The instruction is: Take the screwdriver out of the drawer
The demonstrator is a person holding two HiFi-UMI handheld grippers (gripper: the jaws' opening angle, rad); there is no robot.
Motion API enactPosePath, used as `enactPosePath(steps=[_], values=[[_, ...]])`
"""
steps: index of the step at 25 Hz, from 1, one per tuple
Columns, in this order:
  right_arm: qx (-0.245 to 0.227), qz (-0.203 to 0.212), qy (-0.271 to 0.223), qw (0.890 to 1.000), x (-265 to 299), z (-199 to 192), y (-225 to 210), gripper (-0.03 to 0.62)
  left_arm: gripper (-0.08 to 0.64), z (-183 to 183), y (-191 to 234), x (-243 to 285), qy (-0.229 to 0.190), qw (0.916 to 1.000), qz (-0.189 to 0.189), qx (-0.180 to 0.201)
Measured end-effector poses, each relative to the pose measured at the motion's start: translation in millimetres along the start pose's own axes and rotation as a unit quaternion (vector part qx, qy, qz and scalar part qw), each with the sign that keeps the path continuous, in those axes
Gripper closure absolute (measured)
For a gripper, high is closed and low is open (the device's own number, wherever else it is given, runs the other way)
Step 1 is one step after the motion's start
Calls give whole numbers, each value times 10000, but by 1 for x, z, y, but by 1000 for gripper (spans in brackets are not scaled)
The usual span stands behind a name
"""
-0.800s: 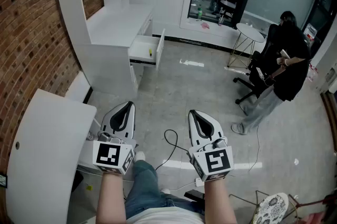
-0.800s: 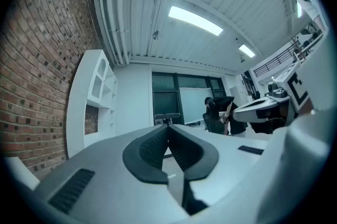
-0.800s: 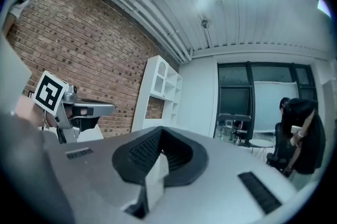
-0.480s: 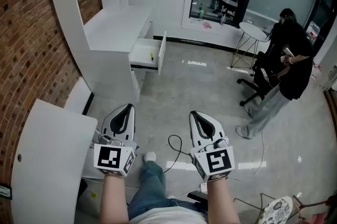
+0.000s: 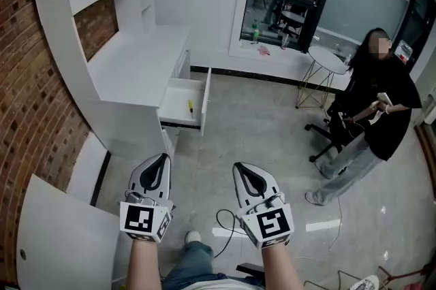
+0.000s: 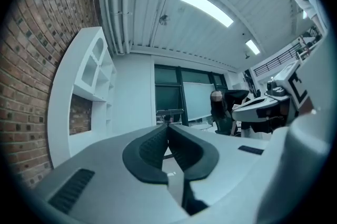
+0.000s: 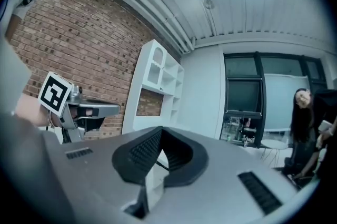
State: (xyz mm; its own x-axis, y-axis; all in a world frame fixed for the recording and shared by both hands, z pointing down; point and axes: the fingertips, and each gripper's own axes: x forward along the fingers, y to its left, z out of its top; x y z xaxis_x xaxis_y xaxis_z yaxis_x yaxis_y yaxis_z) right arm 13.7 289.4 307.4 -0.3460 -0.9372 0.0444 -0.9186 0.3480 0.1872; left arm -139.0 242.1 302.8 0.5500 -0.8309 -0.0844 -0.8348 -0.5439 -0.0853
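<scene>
A white drawer (image 5: 185,103) stands pulled out of the white desk unit (image 5: 133,64) ahead of me. A small yellow screwdriver (image 5: 191,105) lies inside it. My left gripper (image 5: 159,160) and right gripper (image 5: 242,169) are held level side by side, well short of the drawer. Both are shut with nothing between the jaws. In the left gripper view the left gripper (image 6: 168,126) has its tips touching, and the right gripper (image 7: 159,131) in its own view likewise. The drawer is hidden in both gripper views.
A person in black (image 5: 371,111) stands at the right next to an office chair (image 5: 332,132) and a round side table (image 5: 325,61). A cable (image 5: 228,220) trails on the grey floor. A white tabletop (image 5: 61,241) is at lower left, a brick wall (image 5: 34,105) behind it.
The view has moved forward and toward the desk: the drawer now sits lower and closer in the head view. Both grippers keep their side-by-side pose and stay shut.
</scene>
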Motion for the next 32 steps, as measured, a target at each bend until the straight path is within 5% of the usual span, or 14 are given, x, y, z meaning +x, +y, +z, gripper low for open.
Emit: enactPosePath(steps=[7, 19, 32], values=[[-1, -104, 136, 9999, 96, 9, -35, 581, 546, -5, 46, 96, 87, 9994, -318, 139], [295, -143, 128, 9994, 189, -4, -78, 581, 547, -36, 107, 163, 290, 9996, -29, -14], [447, 45, 239, 9987, 338, -49, -208, 581, 548, -83, 148, 344, 685, 9975, 180, 19]])
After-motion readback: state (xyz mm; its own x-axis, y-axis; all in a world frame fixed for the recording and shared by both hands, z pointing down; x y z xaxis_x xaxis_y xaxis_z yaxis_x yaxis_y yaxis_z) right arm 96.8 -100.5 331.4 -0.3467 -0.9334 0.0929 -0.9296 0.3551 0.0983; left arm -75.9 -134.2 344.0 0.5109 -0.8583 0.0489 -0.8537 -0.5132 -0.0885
